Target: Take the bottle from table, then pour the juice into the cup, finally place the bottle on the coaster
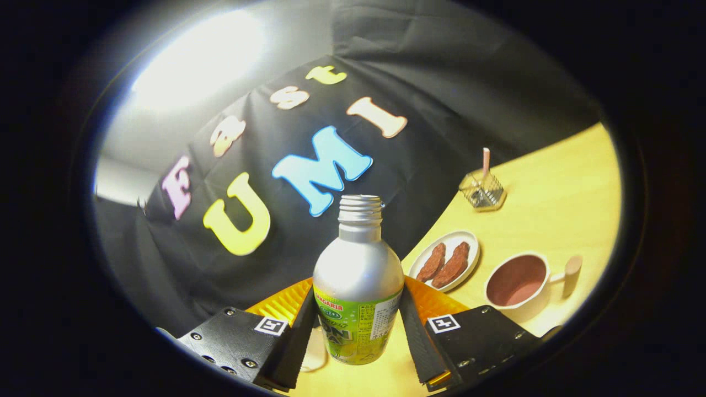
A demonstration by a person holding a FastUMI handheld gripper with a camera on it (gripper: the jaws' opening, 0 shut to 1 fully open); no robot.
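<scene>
Gripping the uncapped bottle (357, 286) between both fingers, the gripper (357, 336) holds it upright above the table (551, 187), near the cup (517, 284).

The pale wooden tabletop (557, 193) carries, beyond the jaws, a cup (517, 284), a white plate (448, 259) of brown pieces, a glass holder (482, 190), and an orange coaster (287, 302).
</scene>
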